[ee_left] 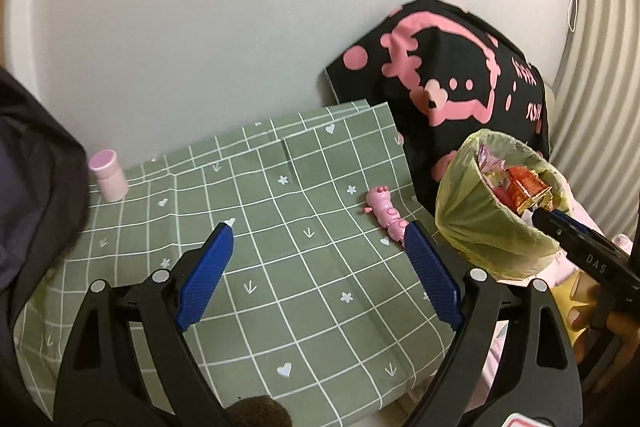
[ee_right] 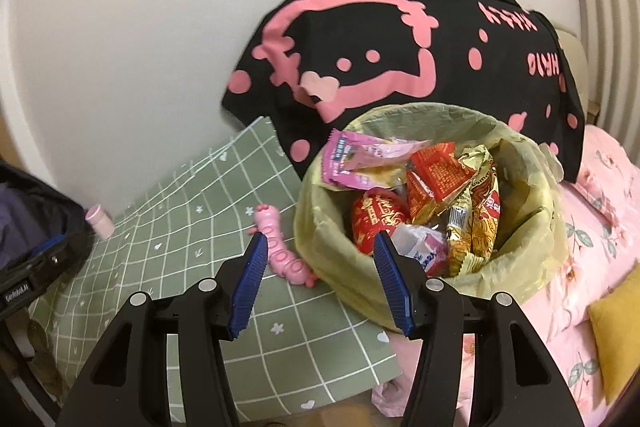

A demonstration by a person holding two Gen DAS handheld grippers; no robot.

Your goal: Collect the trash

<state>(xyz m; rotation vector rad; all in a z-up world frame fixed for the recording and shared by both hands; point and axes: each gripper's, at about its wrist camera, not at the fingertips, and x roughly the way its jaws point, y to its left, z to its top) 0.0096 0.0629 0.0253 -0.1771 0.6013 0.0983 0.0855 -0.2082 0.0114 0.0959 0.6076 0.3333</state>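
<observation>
Trash wrappers (ee_right: 432, 195) fill the lined bin (ee_right: 532, 227); both the left hand-held gripper (ee_left: 320, 247) and right hand-held gripper (ee_right: 320, 259) gape empty.

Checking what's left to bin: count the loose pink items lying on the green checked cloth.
2: a pink caterpillar toy beside the lined bin, and a pink cylinder at the cloth's far left edge. No wrappers visible there.
</observation>
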